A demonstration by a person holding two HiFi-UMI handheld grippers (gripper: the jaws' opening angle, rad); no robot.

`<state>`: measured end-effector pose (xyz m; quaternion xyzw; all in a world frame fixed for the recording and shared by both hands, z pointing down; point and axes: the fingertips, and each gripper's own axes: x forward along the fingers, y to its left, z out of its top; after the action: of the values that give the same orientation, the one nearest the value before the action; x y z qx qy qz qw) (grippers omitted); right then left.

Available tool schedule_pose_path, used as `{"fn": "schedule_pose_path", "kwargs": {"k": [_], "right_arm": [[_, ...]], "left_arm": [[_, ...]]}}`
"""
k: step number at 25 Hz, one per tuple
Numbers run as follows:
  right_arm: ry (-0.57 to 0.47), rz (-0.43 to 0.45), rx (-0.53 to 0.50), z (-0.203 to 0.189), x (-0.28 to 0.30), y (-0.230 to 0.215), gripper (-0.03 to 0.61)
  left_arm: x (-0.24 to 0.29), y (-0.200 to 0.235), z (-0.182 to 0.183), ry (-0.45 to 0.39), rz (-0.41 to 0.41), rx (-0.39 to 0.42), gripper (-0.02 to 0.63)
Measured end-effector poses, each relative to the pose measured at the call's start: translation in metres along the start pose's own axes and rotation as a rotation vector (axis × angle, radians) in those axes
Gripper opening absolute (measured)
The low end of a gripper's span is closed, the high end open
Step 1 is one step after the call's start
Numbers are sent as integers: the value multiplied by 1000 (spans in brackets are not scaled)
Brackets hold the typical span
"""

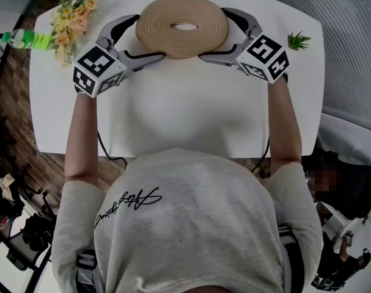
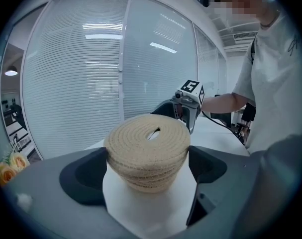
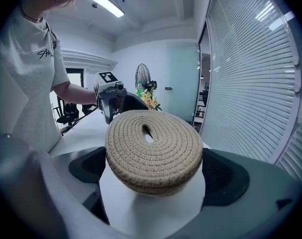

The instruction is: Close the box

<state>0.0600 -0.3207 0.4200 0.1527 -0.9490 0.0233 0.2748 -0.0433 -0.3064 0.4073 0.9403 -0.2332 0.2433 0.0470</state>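
A round woven rope box (image 1: 182,26) with a slotted lid stands at the far middle of the white table (image 1: 173,115). My left gripper (image 1: 147,36) reaches in from the left, its jaws against the lid's sides (image 2: 148,151). From the right, my right gripper (image 1: 214,34) holds the same lid (image 3: 153,151) between its jaws. In each gripper view the lid fills the gap and touches both pads. The lid sits level on the narrower basket body below it. The two grippers face each other across the box.
A bunch of yellow flowers (image 1: 72,23) and a green bottle (image 1: 29,39) lie at the table's far left corner. A small green plant (image 1: 298,40) sits at the far right. A glass wall with blinds (image 2: 91,73) stands beyond the table.
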Motion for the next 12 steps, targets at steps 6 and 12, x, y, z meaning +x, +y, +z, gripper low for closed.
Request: {"fn": "schedule_pose_path", "kwargs": {"k": [6, 12], "right_arm": [[-37, -41, 39, 1, -4, -1, 592], [-64, -75, 55, 2, -11, -1, 591]], "left_arm": [[-3, 1, 2, -55, 28, -49, 500], [-5, -4, 8, -72, 49, -32, 500]]}}
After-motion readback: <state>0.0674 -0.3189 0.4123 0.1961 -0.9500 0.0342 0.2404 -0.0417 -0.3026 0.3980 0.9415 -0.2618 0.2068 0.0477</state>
